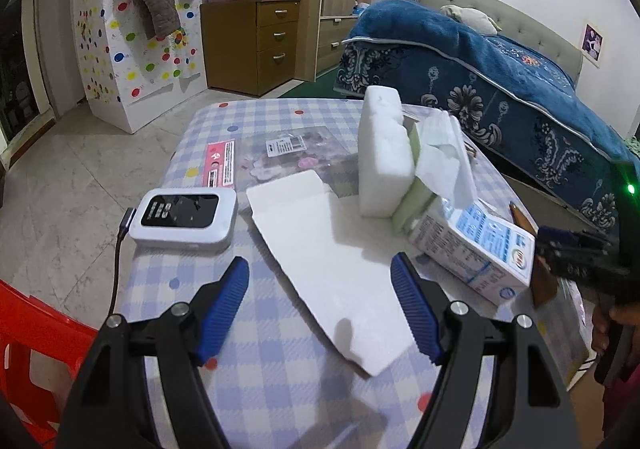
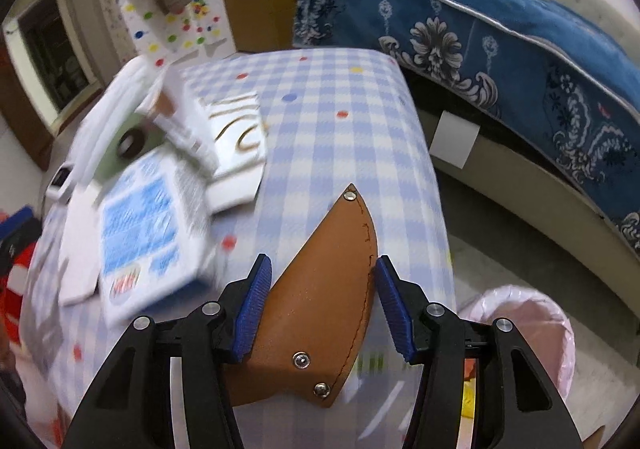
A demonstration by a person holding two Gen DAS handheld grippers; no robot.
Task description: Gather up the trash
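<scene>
While clamped between the blue pads of the right hand-held gripper (image 2: 320, 299) at lower centre of the right wrist view, tan leather sheath (image 2: 320, 313) hangs over the checked counter (image 2: 340, 97), pink-lined bin (image 2: 532, 329) at lower right. Looks light, stiff-ish, smooth, apt to slip or pivot; best pinched across the wide riveted end. Left hand-held gripper (image 1: 320, 309) wide and empty above flat white card (image 1: 328, 269), centre of left view: thin, floppy, best taken by an edge.

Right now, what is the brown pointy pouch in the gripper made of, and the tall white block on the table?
Brown pointy pouch: probably leather, matte tan, with stitched edge and metal rivets. Tall white block: looks like foam, with a soft grainy surface and rounded corners.
</scene>
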